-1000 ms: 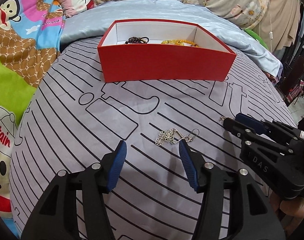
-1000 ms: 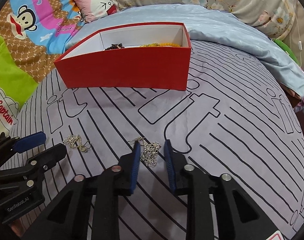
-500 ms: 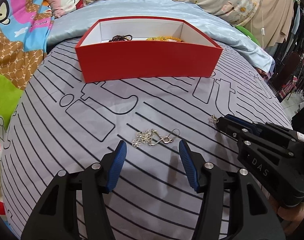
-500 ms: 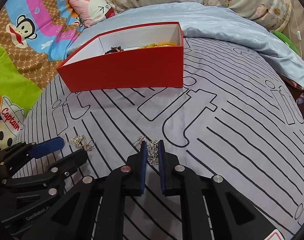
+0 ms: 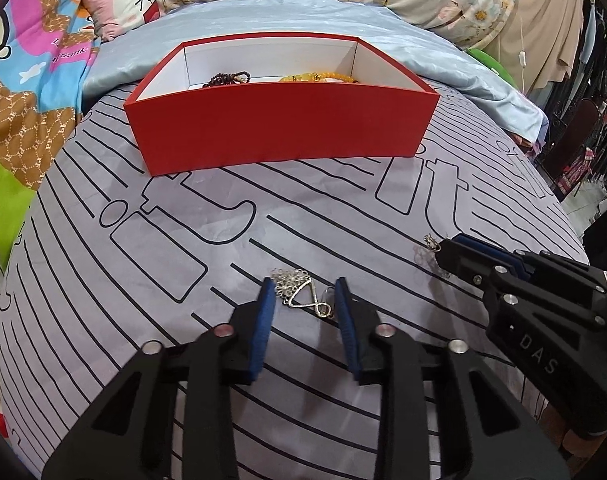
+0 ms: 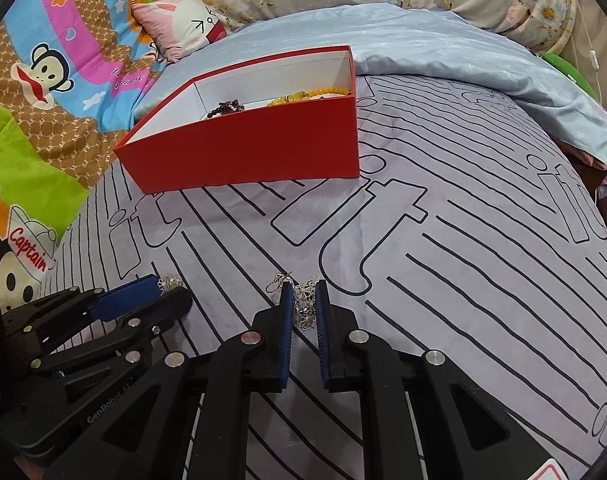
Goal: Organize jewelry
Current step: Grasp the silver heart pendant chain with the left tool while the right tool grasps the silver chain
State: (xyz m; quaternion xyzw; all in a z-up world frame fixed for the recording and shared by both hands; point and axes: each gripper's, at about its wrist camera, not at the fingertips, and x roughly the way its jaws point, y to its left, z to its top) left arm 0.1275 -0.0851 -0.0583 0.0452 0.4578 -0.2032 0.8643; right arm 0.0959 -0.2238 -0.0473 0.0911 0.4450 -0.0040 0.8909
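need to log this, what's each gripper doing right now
left gripper: open, just been closing around an earring, pads not on it.
right gripper: shut on the other earring.

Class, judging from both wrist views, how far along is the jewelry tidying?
Done: dark beads and yellow beads lie in the red box. In hand: right tongs pinch one silver earring; left tongs, just closing, straddle the other earring. Left: carry both to the box.
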